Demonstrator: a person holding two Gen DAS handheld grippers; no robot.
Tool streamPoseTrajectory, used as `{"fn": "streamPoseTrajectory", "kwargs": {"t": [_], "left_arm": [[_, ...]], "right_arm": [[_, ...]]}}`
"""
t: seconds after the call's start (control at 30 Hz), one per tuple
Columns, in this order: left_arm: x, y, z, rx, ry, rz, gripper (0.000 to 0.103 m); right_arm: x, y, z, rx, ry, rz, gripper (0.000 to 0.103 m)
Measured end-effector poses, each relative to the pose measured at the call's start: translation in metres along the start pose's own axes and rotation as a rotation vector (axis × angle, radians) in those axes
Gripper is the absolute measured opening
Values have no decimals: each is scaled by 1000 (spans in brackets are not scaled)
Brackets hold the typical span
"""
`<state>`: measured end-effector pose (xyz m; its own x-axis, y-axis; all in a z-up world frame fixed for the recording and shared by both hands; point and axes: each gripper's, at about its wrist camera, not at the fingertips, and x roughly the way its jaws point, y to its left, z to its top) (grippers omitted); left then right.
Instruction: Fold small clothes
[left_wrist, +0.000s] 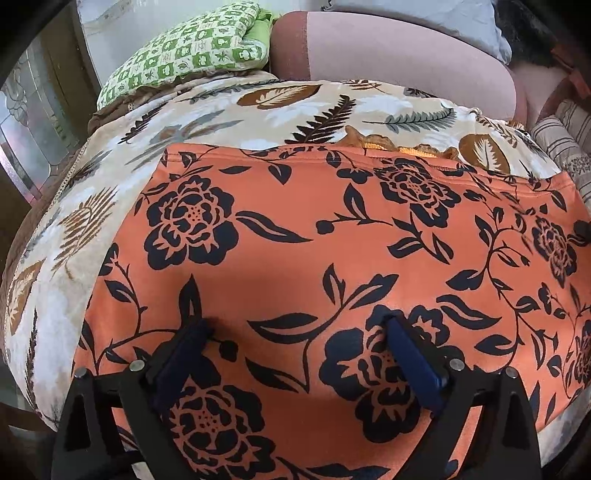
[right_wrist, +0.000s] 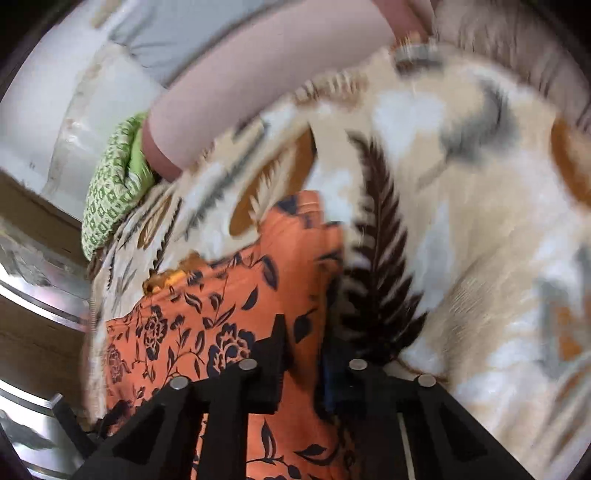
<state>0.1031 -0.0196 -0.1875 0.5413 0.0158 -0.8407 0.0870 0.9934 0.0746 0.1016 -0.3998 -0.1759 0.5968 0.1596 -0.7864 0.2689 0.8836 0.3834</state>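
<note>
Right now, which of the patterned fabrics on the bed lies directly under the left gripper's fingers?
The orange cloth with black flowers does; the cream leaf-print blanket lies beneath it, and the green checked pillow sits beyond.

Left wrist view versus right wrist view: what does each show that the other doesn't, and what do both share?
Only the left wrist view shows the left gripper, jaws wide open over the spread orange floral garment, and a striped cushion at the right edge.

Only the right wrist view, which is blurred, shows the right gripper, jaws nearly together at the garment's edge; whether cloth is pinched is unclear.

Both show the garment, the leaf-print blanket, the green patterned pillow and the pink bolster.
</note>
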Motion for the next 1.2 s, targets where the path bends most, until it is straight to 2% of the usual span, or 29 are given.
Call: {"fn": "streamPoseTrajectory", "kwargs": {"t": [0.03,0.07,0.1,0.13,0.17,0.27,0.4,0.47,0.5,0.53,0.6,0.63,0.73,0.77,0.87,0.9,0.93,1.0,1.03,1.13,1.2], "left_arm": [[1,0,0,-2,0,4,99],[1,-1,0,-1,3,6,99],[1,-2,2,5,9,9,99],[0,-1,2,7,12,6,99],[0,0,2,5,15,0,99],[-1,1,4,2,28,-6,99],[-6,3,5,-2,33,-9,99],[-9,4,4,1,30,-7,99],[-13,5,5,-2,24,-12,99],[-16,6,5,-7,19,-14,99],[-26,10,8,-29,-8,-32,99],[-32,13,9,-34,-25,-41,99],[-48,19,9,-43,-81,-38,99],[-53,22,8,-51,-100,-34,99],[-59,32,2,-83,-122,-8,99],[-61,35,-2,-98,-121,2,99],[-61,37,-4,-107,-119,7,99],[-63,43,-7,-117,-113,12,99],[-66,46,-9,-120,-118,14,99],[-78,54,-12,-134,-146,19,99],[-83,60,-13,-149,-148,23,99]], "right_arm": [[20,-5,-1,2,58,-49,14],[35,-19,-5,64,110,-38,14],[35,-30,-8,128,104,1,16],[26,-35,-7,181,79,49,22],[18,-34,-6,189,67,54,22],[-13,-20,-6,126,25,25,22],[-51,8,-12,79,-26,137,22],[-52,24,-26,53,-6,237,40],[-43,27,-33,45,15,246,73],[-31,24,-41,48,46,218,87],[0,6,-58,113,156,72,82],[-3,1,-65,139,146,67,76],[-54,14,-78,132,-2,165,76],[-64,19,-83,114,-25,182,77],[-55,24,-104,73,11,207,77],[-38,16,-114,116,70,186,77],[-21,1,-125,189,149,166,71],[-38,1,-126,211,80,174,69],[-50,10,-122,203,77,168,70],[-72,35,-117,100,23,155,70],[-76,40,-116,75,15,183,73]]}}
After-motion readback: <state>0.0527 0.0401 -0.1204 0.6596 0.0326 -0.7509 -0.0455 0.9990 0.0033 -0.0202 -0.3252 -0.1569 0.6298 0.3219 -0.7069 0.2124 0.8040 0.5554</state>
